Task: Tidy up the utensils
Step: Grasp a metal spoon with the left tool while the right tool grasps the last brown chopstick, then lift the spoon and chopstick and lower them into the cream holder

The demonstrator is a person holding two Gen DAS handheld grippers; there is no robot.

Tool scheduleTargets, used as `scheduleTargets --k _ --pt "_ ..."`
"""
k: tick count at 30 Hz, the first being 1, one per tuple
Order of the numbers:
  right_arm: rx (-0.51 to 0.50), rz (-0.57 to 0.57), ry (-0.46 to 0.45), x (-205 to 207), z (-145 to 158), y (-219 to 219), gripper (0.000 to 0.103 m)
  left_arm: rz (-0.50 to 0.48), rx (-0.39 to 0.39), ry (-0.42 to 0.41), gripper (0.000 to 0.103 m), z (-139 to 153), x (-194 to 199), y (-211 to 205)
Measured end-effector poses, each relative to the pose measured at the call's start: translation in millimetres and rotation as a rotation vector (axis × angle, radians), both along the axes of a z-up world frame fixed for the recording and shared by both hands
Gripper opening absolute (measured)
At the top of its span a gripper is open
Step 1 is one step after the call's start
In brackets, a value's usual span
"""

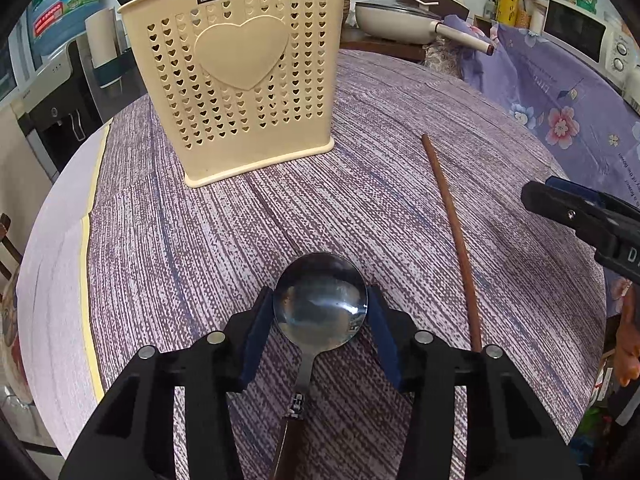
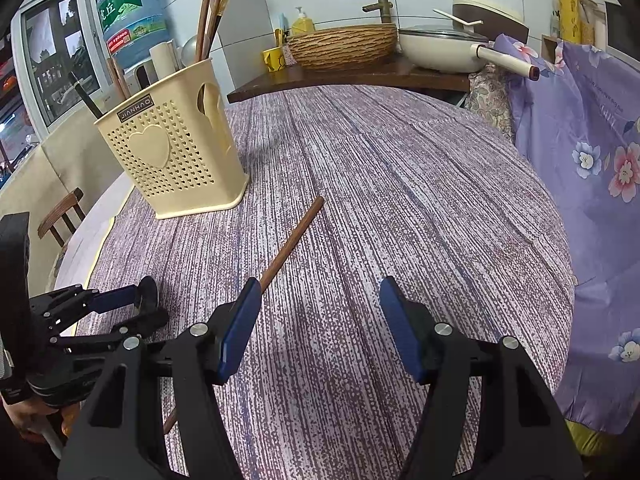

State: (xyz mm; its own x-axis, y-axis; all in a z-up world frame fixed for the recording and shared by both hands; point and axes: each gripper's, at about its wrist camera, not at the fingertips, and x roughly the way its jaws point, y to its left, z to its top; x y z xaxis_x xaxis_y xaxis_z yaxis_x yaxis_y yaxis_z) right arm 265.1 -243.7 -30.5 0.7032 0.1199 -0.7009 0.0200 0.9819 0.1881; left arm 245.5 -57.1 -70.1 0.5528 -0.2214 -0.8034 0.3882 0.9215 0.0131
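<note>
A metal spoon [image 1: 316, 320] with a dark handle lies on the purple woven tablecloth [image 1: 200, 260], its bowl between the blue pads of my left gripper [image 1: 320, 296]. Both pads touch the bowl's rim. A single brown chopstick [image 1: 452, 224] lies to its right. The cream heart-pattern utensil holder [image 1: 240, 80] stands upright further back. In the right wrist view my right gripper [image 2: 320, 286] hovers open over the cloth with nothing between its fingers. The chopstick [image 2: 292, 240] runs under its left finger. The holder [image 2: 172, 152] has several chopsticks in it. The left gripper [image 2: 140, 304] is at the lower left.
A cream pan [image 2: 436, 52], a woven basket [image 2: 344, 46] and a yellow mug [image 2: 272, 60] sit on a wooden shelf behind the table. A floral purple cloth [image 2: 592, 168] hangs at the right. A water jug [image 2: 132, 16] and a chair [image 2: 60, 216] are at the left.
</note>
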Motion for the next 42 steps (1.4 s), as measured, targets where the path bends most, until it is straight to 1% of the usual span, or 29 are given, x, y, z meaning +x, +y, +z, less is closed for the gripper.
scheduleTargets --k 4,9,11,13,14,16,17,22,24,25,26,28,29,33,36,37,42 --pt "0.004 0.010 0.028 8 -5 3 0.062 0.026 -0.018 0.011 0.047 1 6 2" --pt "-0.028 0.015 0.076 32 -11 13 0.061 0.086 -0.066 0.024 0.047 6 18 11" --pt "-0.022 0.015 0.101 47 -12 16 0.055 0.107 -0.085 0.014 0.047 12 20 15" --pt "-0.034 0.010 0.119 61 -13 19 0.052 0.122 -0.103 0.001 0.047 19 21 18" --pt "-0.040 0.004 0.133 69 -15 21 0.048 0.126 -0.107 -0.004 0.047 21 21 20" --pt "-0.040 -0.007 0.161 81 -20 22 0.045 0.135 -0.113 -0.014 0.047 25 21 21" --pt "-0.051 -0.015 0.174 86 -23 25 0.041 0.140 -0.115 -0.018 0.047 27 21 21" --pt "-0.115 -0.055 0.160 98 -26 37 0.035 0.157 -0.127 -0.032 0.047 30 22 23" --pt "-0.153 -0.058 0.150 104 -27 44 0.030 0.157 -0.130 -0.032 0.047 30 22 23" --pt "-0.151 -0.058 0.148 106 -27 45 0.025 0.157 -0.130 -0.032 0.047 31 22 24" --pt "-0.151 -0.058 0.151 109 -27 47 0.022 0.157 -0.131 -0.033 0.047 31 22 24" --pt "-0.163 -0.050 0.156 115 -27 51 0.013 0.158 -0.133 -0.034 0.047 31 22 25" --pt "-0.164 -0.050 0.157 116 -27 52 0.012 0.159 -0.135 -0.034 0.047 31 23 25" --pt "-0.132 -0.030 0.160 119 -27 51 0.011 0.166 -0.141 -0.040 0.047 34 22 30" --pt "-0.032 -0.018 0.169 118 -26 40 0.009 0.170 -0.146 -0.051 0.047 38 21 32" --pt "-0.015 -0.012 0.168 116 -25 41 0.008 0.171 -0.148 -0.054 0.047 39 21 32" --pt "0.072 0.014 0.103 99 -5 36 0.008 0.172 -0.164 -0.076 0.047 47 19 33"
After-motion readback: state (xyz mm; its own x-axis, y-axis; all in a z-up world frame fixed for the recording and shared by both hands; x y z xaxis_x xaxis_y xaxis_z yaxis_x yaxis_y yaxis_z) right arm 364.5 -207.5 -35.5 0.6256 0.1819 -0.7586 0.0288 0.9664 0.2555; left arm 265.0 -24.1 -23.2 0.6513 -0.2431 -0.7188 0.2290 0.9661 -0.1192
